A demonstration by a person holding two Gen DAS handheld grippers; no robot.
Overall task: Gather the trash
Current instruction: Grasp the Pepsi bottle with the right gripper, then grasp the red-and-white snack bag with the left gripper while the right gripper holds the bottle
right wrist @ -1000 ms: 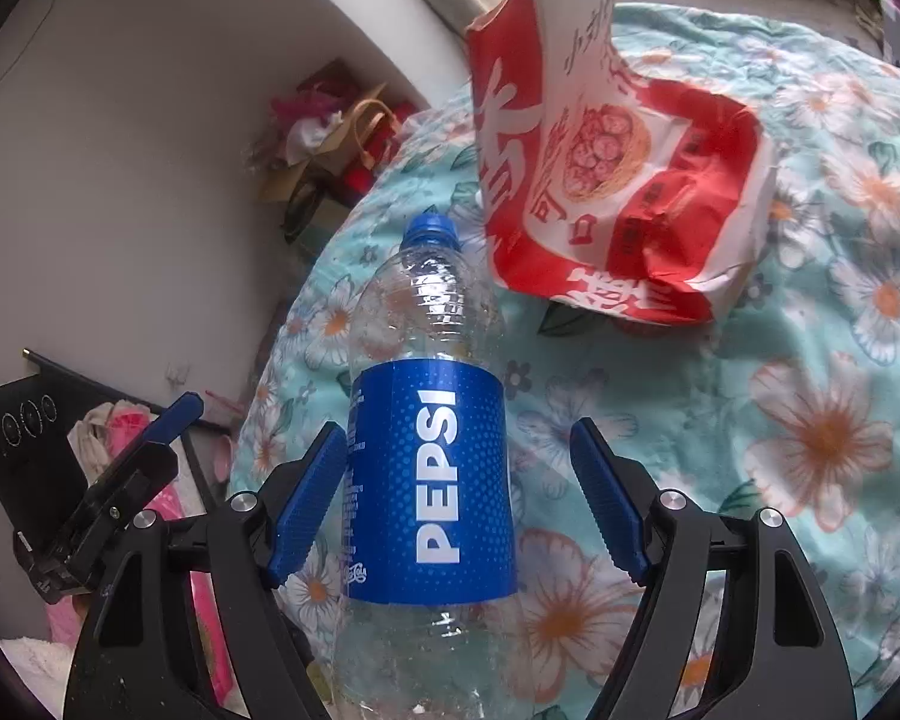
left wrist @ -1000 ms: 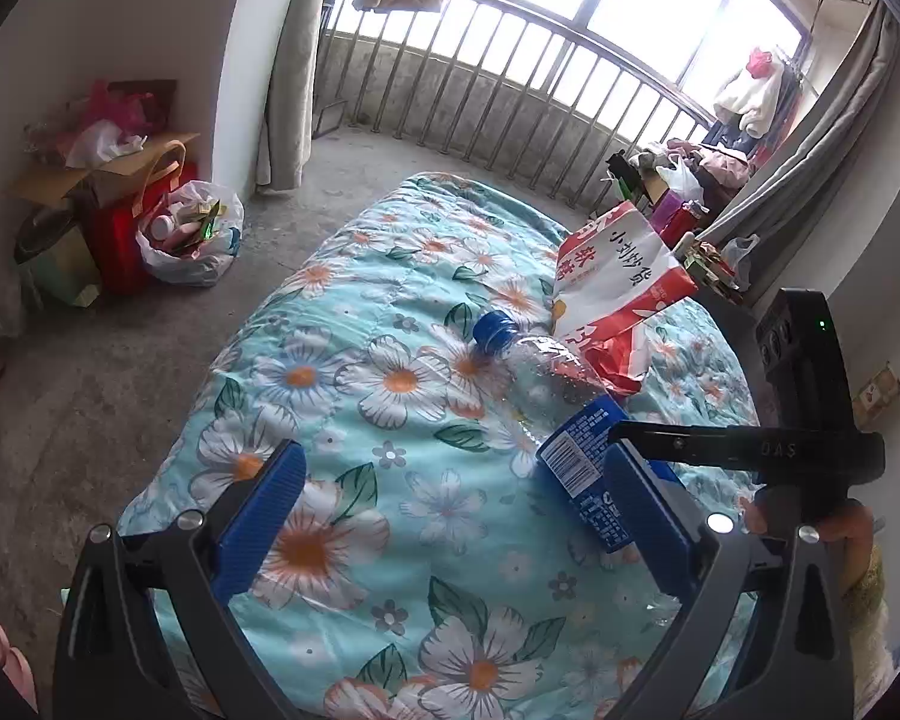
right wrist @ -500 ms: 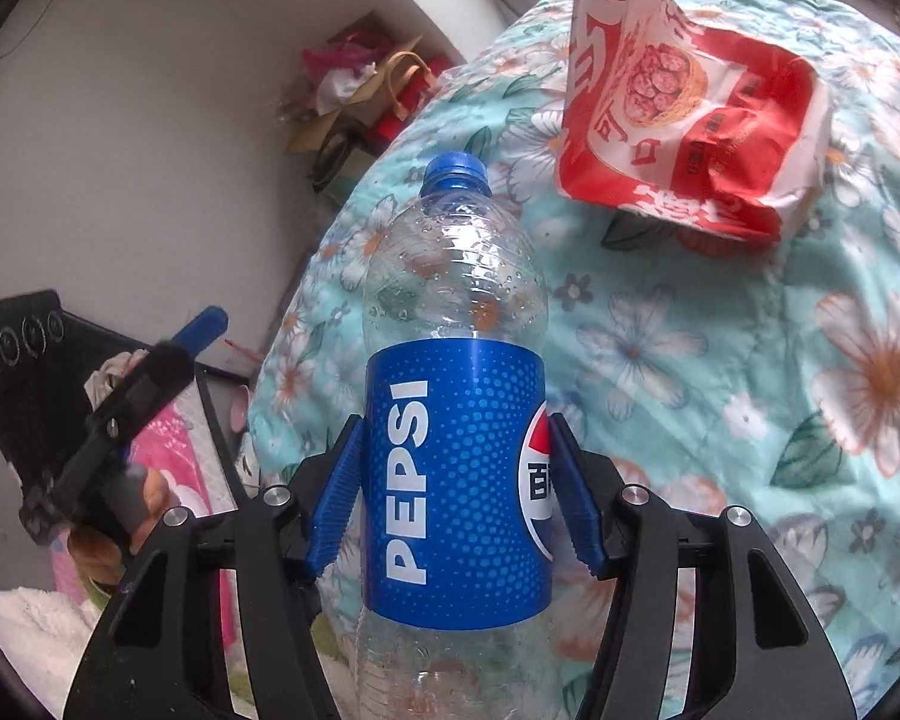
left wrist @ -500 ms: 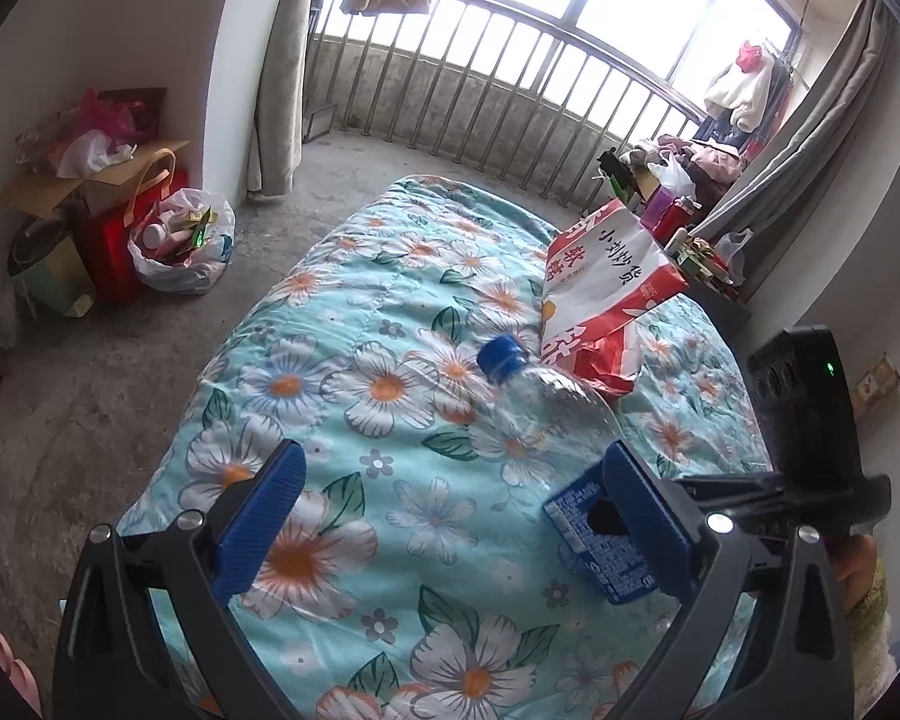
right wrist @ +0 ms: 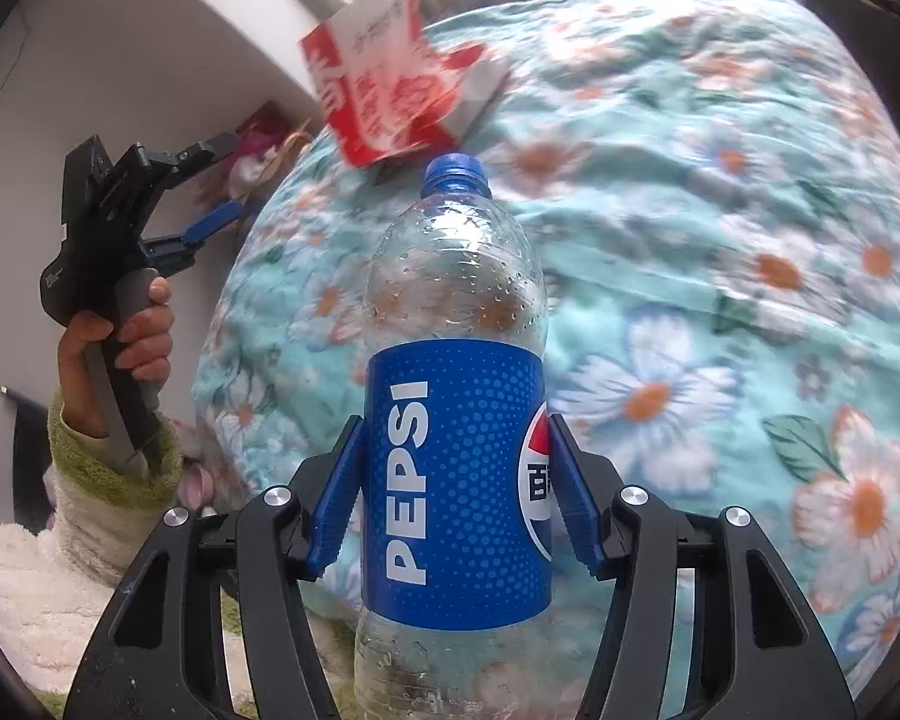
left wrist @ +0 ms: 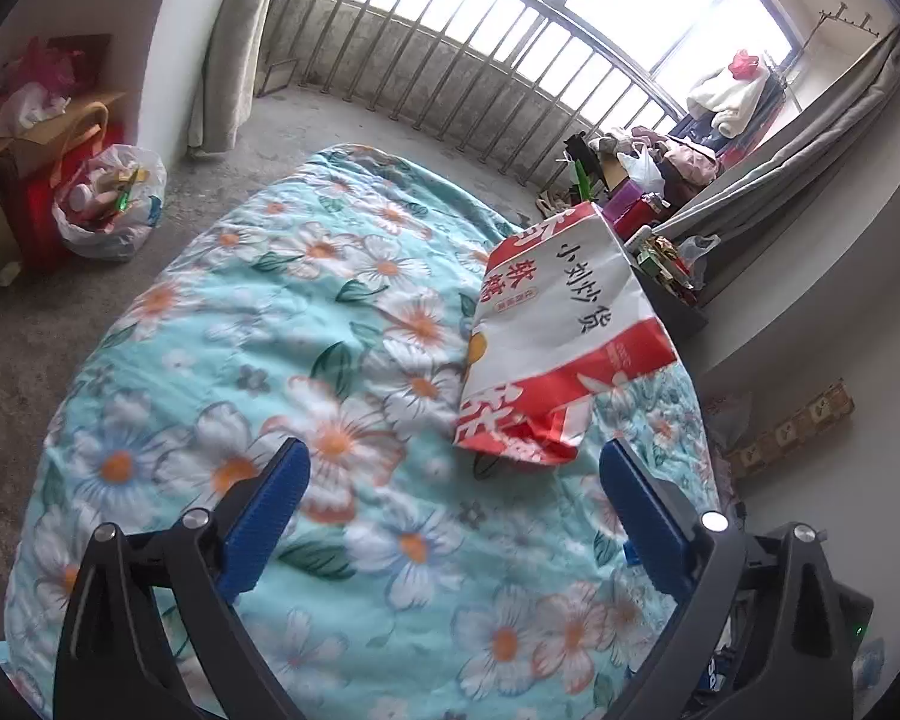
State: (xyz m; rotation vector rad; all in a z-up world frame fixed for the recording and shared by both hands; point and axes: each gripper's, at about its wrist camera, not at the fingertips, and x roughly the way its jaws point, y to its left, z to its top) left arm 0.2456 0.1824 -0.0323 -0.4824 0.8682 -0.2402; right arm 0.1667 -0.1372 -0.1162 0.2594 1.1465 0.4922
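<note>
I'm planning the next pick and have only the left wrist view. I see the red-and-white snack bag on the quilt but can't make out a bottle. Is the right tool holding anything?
Observer: Yes. The right tool has just been closing, and its pads now grip a Pepsi bottle by the blue label.
Operator: Is it capped?
Observer: Yes, the blue cap is on.
Operator: Any liquid inside?
Observer: It looks empty. Only droplets show on the clear upper part.
</note>
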